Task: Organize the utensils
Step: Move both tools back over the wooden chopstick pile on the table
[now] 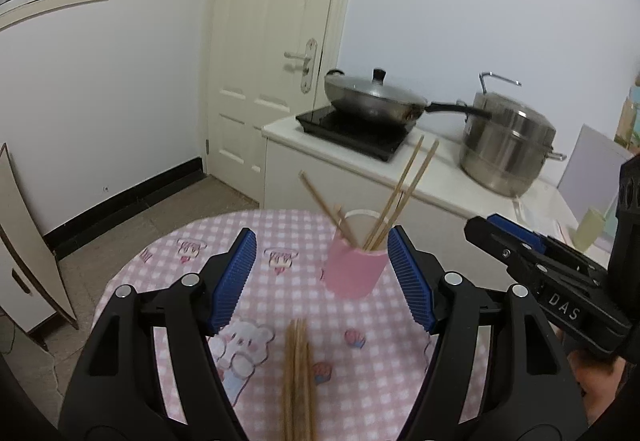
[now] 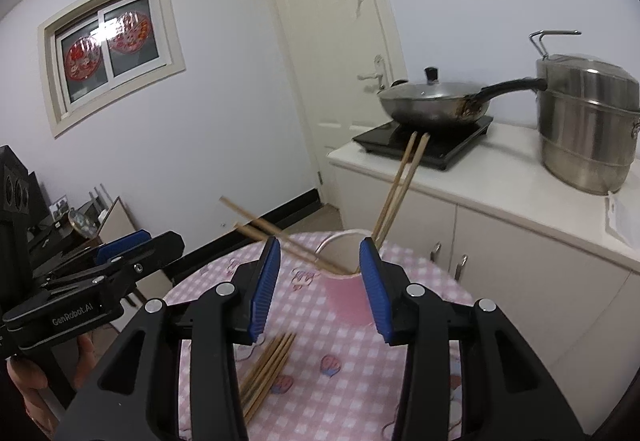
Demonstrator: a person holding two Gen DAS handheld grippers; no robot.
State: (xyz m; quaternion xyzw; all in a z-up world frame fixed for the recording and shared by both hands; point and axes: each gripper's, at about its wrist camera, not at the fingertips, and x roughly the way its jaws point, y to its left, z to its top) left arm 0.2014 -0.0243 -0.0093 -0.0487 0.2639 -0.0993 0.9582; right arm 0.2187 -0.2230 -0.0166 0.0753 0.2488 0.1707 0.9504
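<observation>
Both grippers hang over the table (image 1: 168,249). The left gripper (image 1: 322,273) gapes wide, gripping nothing. The right gripper (image 2: 320,285) is narrower, also bare. The pink cup (image 1: 354,271) stands at twelve o'clock, four chopsticks (image 1: 404,185) splayed in it (two per side). Loose chopsticks (image 2: 266,373) lie at six o'clock.

Right gripper (image 2: 320,283) jaws apart, nothing between the pads, aimed at the pink cup (image 2: 347,295) on the checked tablecloth (image 2: 340,381). Four chopsticks (image 2: 394,193) in cup: two lean left, two lean right. Loose chopstick bundle (image 2: 267,375) lies flat on cloth below left pad. Left gripper (image 2: 132,249) at left edge, jaws apart. Wok (image 2: 434,103) and steel pot (image 2: 586,129) on counter behind.
</observation>
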